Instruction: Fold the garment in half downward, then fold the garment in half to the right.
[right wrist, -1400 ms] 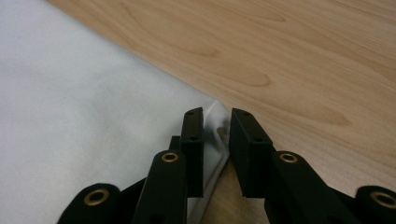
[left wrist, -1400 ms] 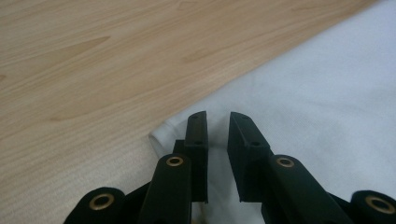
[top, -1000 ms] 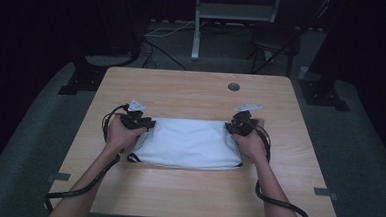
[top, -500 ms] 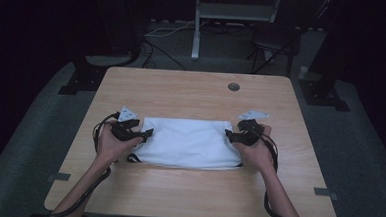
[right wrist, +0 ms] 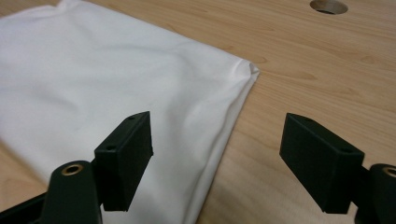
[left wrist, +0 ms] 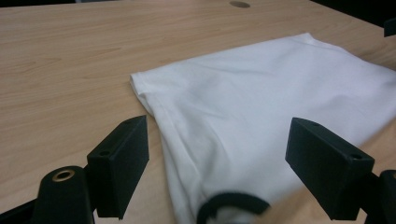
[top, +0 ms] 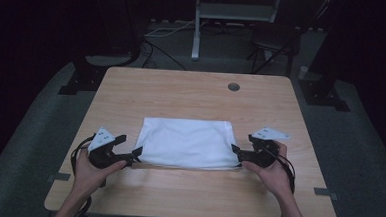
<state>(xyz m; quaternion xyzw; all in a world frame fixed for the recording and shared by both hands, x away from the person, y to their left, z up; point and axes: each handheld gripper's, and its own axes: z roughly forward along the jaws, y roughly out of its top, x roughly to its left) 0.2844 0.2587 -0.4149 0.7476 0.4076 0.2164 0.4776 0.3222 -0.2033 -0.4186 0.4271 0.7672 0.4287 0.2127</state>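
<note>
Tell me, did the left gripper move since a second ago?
Yes. In the high view the left gripper slid toward the table's near edge, off the folded white cloth's far corner to its near-left corner, jaws just opening, gripping nothing.

Both grippers, left (top: 128,155) and right (top: 241,153), are black with 2 blocky jaws, brass-ringed screw holes, grey 3-cornered top plates and trailing black cables.

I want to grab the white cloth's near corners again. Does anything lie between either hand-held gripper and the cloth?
Nothing visible does. The left hand-held gripper and the right hand-held gripper sit at the near corners of the cloth, jaws just opened and not pressing on it, with bare table around.
</note>
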